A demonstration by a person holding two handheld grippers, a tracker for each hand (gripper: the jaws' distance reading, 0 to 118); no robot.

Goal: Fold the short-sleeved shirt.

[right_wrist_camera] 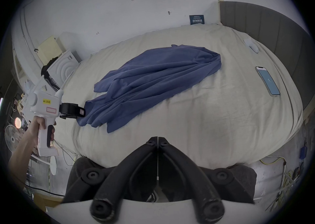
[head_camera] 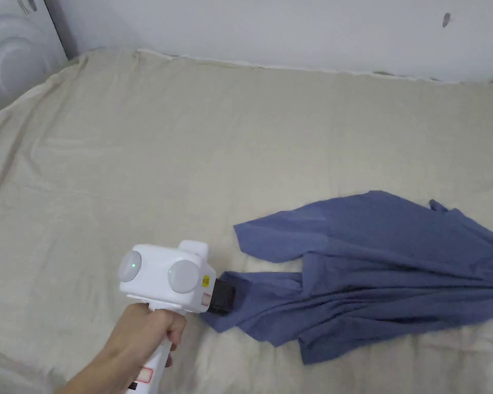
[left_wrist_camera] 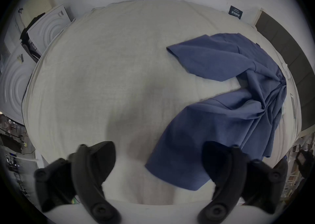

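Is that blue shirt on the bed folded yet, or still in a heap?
Not folded. The blue shirt lies crumpled on the bed, bunched into long creases, one sleeve splayed out. The left gripper hangs open at its edge.

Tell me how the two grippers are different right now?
The left gripper has its fingers spread wide apart, while the right gripper has its fingers closed together on nothing. The left gripper sits right at the blue shirt, with a corner of cloth between its fingers; the right gripper is held back at the near edge of the bed, away from the shirt. Both have black fingers.
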